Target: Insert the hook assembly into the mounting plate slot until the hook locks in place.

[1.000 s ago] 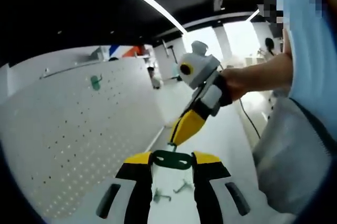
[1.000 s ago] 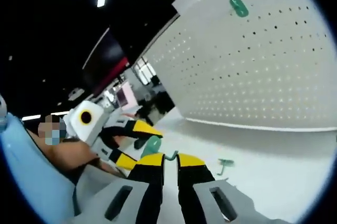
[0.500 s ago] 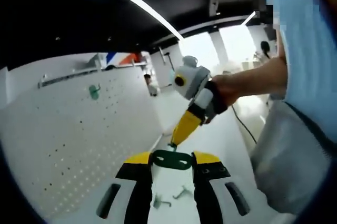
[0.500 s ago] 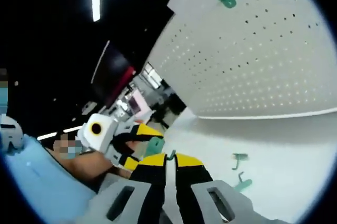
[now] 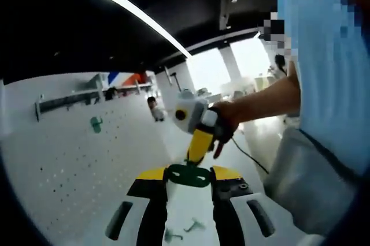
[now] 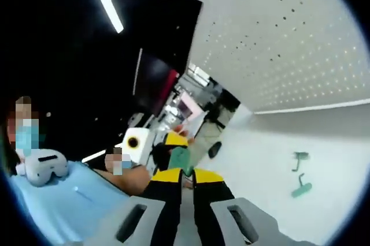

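Nearest in the left gripper view, the left hand-held gripper is closed on the green mounting plate, which bridges crosswise between its yellow tips. Just beyond, the right hand-held gripper points down at the plate's upper edge, gripped by a person's hand. In the right gripper view its own jaws are nearly together on something thin, probably the hook assembly, though too little shows to be sure. The plate sits just past those tips, touching or nearly so.

The main risk, as I judge it, is misalignment: both parts are held in the air, so any wobble or tilt could make the hook miss the slot, jam, or twist the plate out of the left grip.

Farther off, spare green hooks lie on the white desk, well apart from the grippers. Beyond stands the pegboard with a green hook near its top edge.
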Demonstrator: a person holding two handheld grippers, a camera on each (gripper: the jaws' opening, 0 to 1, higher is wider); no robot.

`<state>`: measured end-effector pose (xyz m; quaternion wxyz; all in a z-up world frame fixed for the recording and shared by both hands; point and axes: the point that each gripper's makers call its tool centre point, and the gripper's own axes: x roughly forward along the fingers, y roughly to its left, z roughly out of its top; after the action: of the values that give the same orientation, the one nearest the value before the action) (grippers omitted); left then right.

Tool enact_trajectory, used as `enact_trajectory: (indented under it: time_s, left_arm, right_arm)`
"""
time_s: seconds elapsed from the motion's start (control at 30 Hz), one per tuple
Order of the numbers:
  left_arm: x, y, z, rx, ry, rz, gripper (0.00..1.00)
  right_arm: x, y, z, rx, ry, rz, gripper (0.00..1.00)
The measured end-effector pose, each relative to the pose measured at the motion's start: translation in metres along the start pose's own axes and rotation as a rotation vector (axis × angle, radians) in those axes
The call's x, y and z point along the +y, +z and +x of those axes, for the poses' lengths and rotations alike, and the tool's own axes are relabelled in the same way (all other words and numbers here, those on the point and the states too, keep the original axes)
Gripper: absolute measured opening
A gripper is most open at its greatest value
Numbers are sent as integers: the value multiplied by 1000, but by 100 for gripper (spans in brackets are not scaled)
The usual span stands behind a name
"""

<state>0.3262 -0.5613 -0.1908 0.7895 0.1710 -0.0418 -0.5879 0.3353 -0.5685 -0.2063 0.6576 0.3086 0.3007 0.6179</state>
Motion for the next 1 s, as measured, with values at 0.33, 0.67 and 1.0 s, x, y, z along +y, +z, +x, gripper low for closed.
enact_trajectory:
  time_s: [0.33,0.67,1.0]
  left_arm:
    - [0,8,3,-19,9,10,29]
    - [-6,14,6,-25,-1,39,29]
    - [-8,13,8,-17,-1,89,29]
  right_arm:
    - [13,0,11,-2,61,17,5]
    - [20,2,12,-4,90,29,4]
    - [22,1,10,3,104,63,1]
